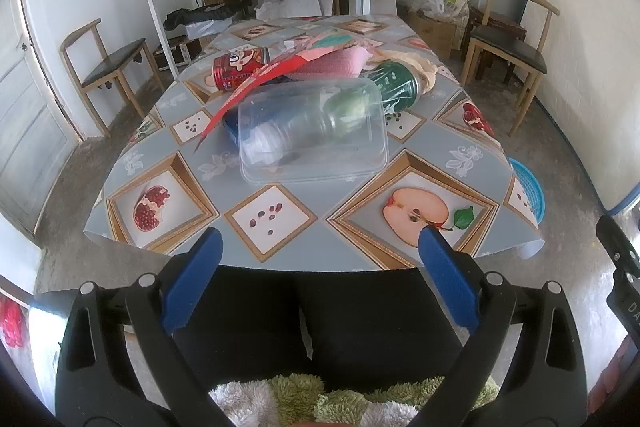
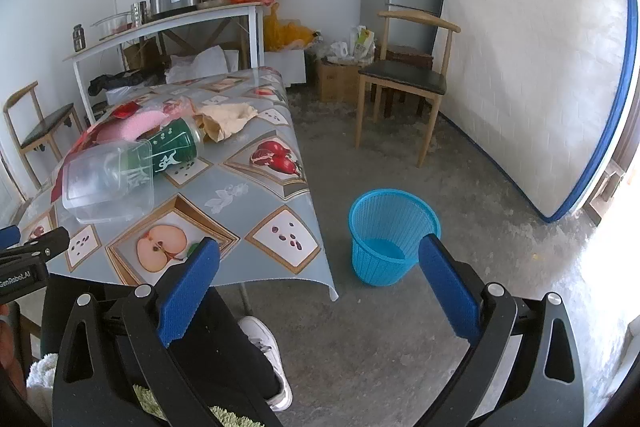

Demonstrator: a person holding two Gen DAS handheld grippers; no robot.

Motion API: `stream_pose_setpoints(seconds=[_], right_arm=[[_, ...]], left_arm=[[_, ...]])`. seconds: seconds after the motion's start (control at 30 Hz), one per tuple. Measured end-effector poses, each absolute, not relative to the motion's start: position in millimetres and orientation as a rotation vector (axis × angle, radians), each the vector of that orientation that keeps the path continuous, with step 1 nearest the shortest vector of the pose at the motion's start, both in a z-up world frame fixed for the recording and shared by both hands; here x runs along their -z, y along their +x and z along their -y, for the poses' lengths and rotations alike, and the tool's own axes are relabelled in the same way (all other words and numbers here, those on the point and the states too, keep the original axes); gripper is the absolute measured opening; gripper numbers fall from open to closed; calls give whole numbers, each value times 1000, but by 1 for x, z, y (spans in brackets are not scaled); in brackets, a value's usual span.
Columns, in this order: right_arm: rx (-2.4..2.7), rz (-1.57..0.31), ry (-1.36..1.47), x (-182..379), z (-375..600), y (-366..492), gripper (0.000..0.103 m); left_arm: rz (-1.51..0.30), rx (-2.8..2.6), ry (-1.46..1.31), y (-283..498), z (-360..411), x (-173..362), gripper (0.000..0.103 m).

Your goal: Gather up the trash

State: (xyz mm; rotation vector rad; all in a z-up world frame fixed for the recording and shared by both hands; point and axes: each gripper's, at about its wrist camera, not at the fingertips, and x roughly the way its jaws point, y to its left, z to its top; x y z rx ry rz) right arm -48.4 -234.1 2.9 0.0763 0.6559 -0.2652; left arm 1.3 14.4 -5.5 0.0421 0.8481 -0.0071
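left gripper (image 1: 320, 239): jaws spread wide, nothing between the blue pads, hanging just off the near edge of the table over the person's dark trousers

table (image 1: 280, 247): fruit-print cloth in grey with pomegranates, seeds and a halved apple, near half is bare

red can (image 1: 240, 67): lying on its side at the far left of the trash pile, cartoon face on the label

red wrapper (image 1: 256, 87): long flat strip slanting down over the pile toward the left

clear tub (image 1: 312, 139): see-through plastic box upside down at the front of the pile, covering a plastic bottle and part of something blue

pink thing (image 1: 340, 63): soft-looking pink piece behind the tub, can't tell what it is

green can (image 1: 396, 87): on its side, touching the tub's right end, white lettering

paper bag (image 2: 228, 119): crumpled tan paper just past the green can

right gripper (image 2: 320, 247): also wide apart and empty, held off the table's near right corner, above the floor

blue bin (image 2: 394, 239): mesh wastebasket on the concrete floor just right of the table, looks empty inside

wooden chair (image 2: 404, 83): dark seat, well behind the bin near the fridge
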Motion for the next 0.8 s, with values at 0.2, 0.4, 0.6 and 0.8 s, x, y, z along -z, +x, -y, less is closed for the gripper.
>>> stream_pose_setpoints(seconds=[0.2,0.4,0.6,0.8], right_arm=[[266,-657,75,-3,235,-48,97],[265,-659,76,-2,235,-49,97],[264,-658,77,-2,235,-48,97],[264,-659,77,-2,235,-48,97]], left_arm=[[-851,4,42,3,-14,5,94],[-853,6,43,3,-13,5,94],[-853,5,43,3,-13,5,94],[-851,4,43,3,-14,5,94]])
